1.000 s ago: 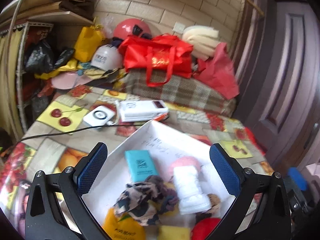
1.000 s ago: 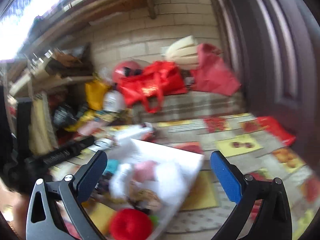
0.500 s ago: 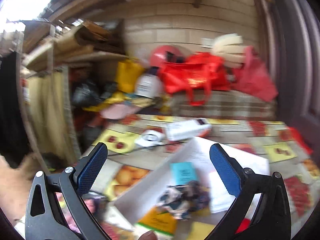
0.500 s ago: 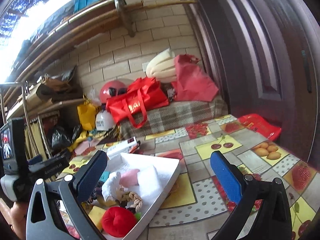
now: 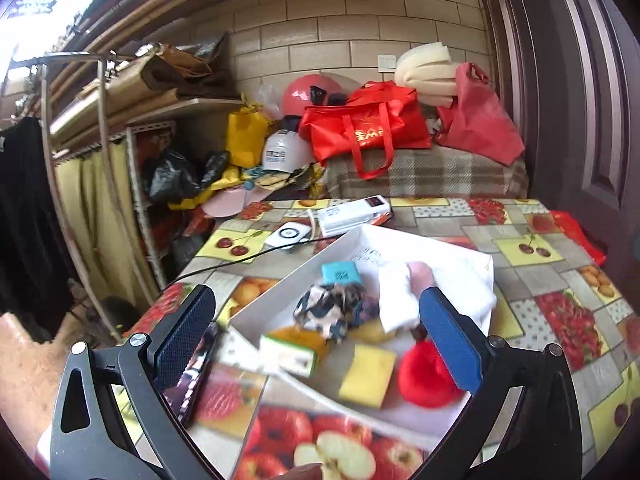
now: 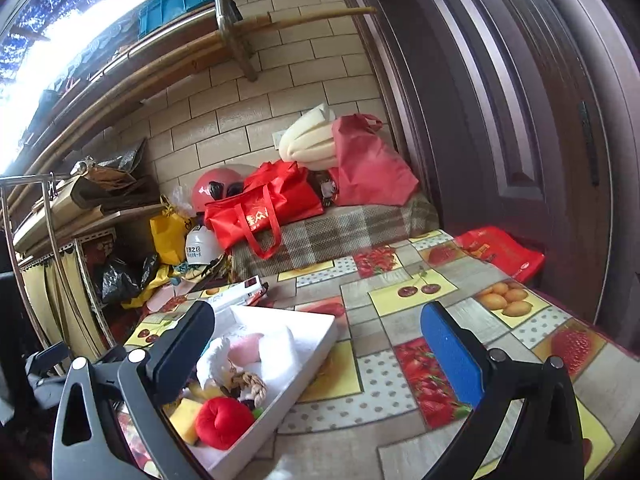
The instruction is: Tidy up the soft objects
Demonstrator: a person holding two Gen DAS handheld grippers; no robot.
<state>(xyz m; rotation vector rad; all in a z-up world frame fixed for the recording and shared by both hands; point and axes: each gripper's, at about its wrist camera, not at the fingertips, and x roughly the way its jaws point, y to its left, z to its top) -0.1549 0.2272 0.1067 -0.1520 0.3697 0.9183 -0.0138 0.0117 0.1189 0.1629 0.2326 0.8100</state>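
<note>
left wrist view: the left hand-held gripper (image 5: 316,338) has its blue pads spread wide with nothing between them, hanging over the near end of a white tray (image 5: 276,284) on the bench (image 5: 560,280) with the fruit-print cloth. the tray holds the soft stuff: a patterned scrunchie (image 5: 334,310), a white rolled cloth (image 5: 396,296) touching a pink piece (image 5: 420,274), a yellow sponge (image 5: 366,376), a red plush ball (image 5: 424,376) partly hidden behind the right pad, plus a teal packet (image 5: 340,273) and a small yellow-green box (image 5: 290,350). just past the tray sit a white power bank (image 5: 354,214) and a round white charger (image 5: 288,235), with a black cable (image 5: 224,266) running off it across the bench. a phone (image 5: 198,372) lies just left of the tray, partly behind the left pad.

right wrist view: the right hand-held gripper (image 6: 318,350) is spread open too, empty, pointed over bare bench to the right of the tray (image 6: 316,346). the red plush ball (image 6: 224,422) and yellow sponge (image 6: 186,420) sit at the near end, with a braided rope bit (image 6: 252,384) just behind. a red tote bag (image 6: 260,208) rests on a plaid-covered ledge (image 6: 340,232) at the back.
</note>
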